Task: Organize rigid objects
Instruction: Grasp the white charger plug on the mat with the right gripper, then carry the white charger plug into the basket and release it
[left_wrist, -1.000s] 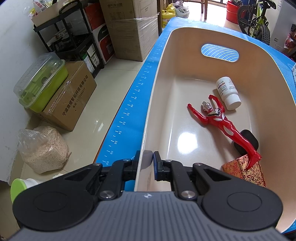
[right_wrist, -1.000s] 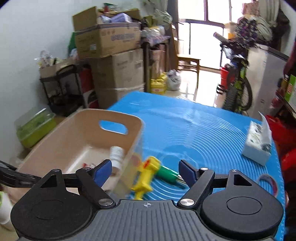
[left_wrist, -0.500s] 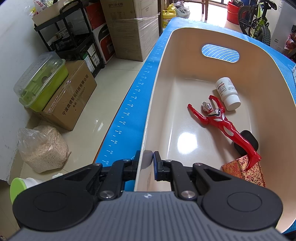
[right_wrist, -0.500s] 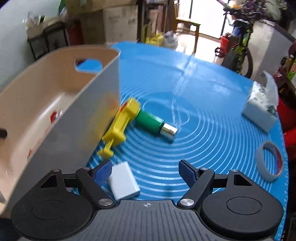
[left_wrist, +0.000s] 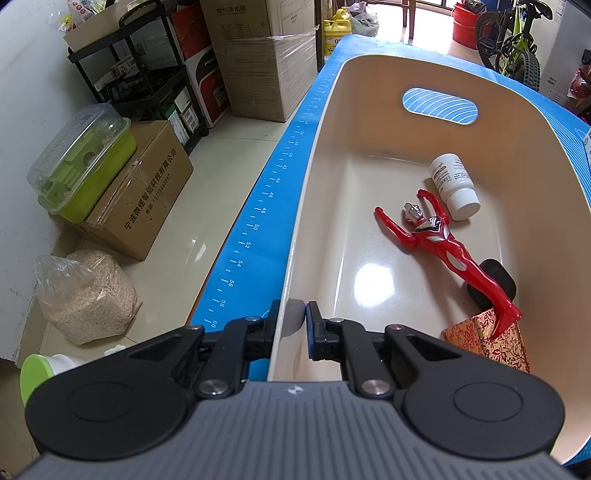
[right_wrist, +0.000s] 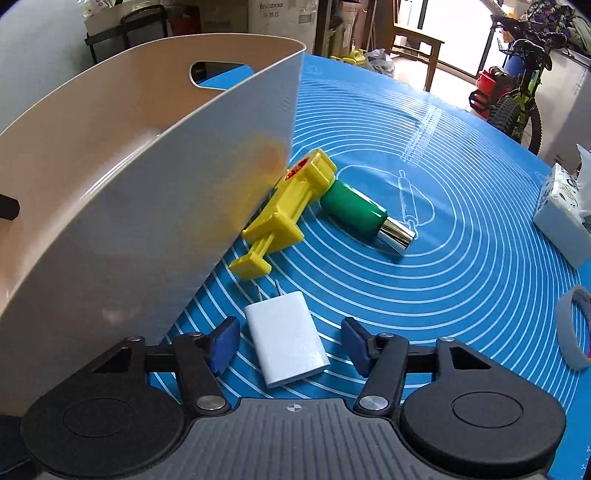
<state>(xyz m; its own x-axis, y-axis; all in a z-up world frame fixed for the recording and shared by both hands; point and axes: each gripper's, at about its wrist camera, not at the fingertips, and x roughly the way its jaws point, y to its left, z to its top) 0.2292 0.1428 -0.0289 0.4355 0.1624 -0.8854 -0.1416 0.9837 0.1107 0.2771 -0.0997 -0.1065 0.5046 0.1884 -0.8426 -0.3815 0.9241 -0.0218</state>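
My left gripper (left_wrist: 293, 317) is shut on the near rim of the beige bin (left_wrist: 317, 155). Inside the bin lie a red toy figure (left_wrist: 443, 243), a white pill bottle (left_wrist: 454, 186), a black object (left_wrist: 496, 282) and a red-and-gold patterned box (left_wrist: 491, 341). My right gripper (right_wrist: 288, 343) hovers low over the blue mat, its jaws closing around a white wall charger (right_wrist: 286, 341); the pads stand apart from it on both sides. Beyond the charger a yellow toy (right_wrist: 284, 210) leans against the bin's outer wall (right_wrist: 147, 206), beside a green cylinder with a chrome end (right_wrist: 364, 218).
A tissue pack (right_wrist: 565, 218) and a roll of tape (right_wrist: 574, 326) lie at the mat's right side. Left of the table, on the floor, stand cardboard boxes (left_wrist: 144, 199), a green lidded container (left_wrist: 85, 173), a bag of grain (left_wrist: 86, 295) and a black shelf (left_wrist: 147, 85).
My right gripper has dropped toward the mat and come over the white charger, and its jaws have narrowed. The left gripper and bin have stayed put.
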